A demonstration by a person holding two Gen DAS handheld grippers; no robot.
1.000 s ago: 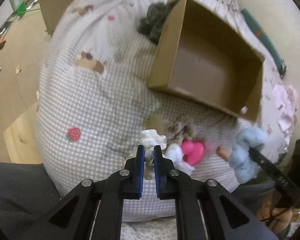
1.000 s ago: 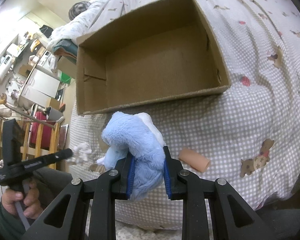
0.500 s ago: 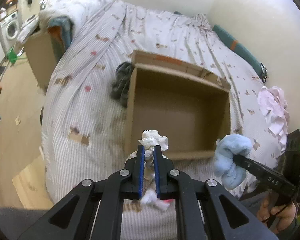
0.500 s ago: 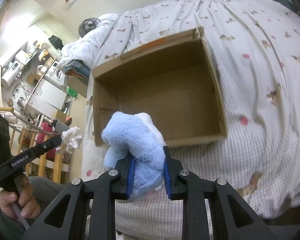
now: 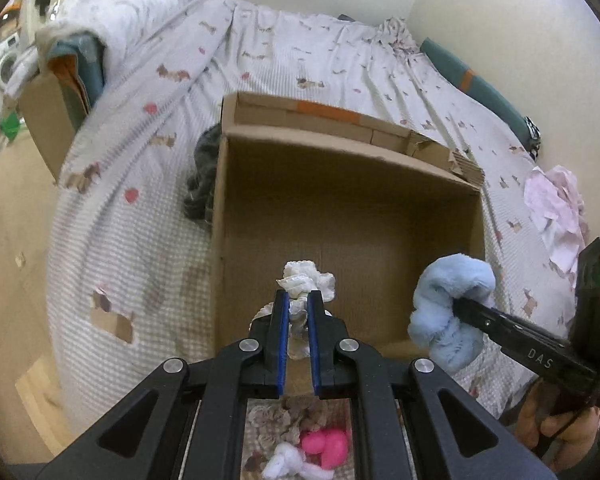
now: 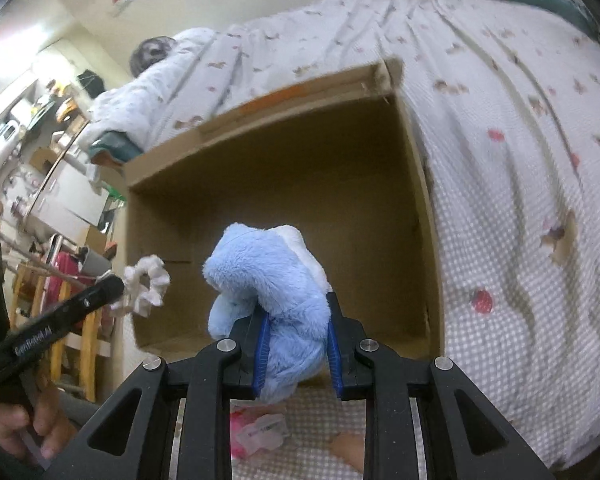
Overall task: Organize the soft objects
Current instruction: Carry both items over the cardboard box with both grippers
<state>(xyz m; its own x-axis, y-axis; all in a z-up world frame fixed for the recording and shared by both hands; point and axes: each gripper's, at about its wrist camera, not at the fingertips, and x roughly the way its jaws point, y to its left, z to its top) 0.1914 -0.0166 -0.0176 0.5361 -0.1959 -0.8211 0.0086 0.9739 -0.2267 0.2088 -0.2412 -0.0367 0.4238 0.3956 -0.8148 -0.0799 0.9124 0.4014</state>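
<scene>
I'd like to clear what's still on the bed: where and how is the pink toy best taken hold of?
The pink toy lies on the checked bedspread below the cardboard box, between a white scrunchie and a brownish one. Probably come from above and pinch across its rounded lobes, clear of those neighbours.

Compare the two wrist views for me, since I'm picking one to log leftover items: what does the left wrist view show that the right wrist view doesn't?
Only the left wrist view: a grey fuzzy item beside the box's left wall, a pink crumpled cloth on the bed, and a bright pink toy below the gripper.

Only the right wrist view: a cluttered room with shelves at the left edge.

Both: the empty cardboard box on the patterned bedspread, the left gripper shut on a white scrunchie, and the right gripper shut on a blue plush.
</scene>
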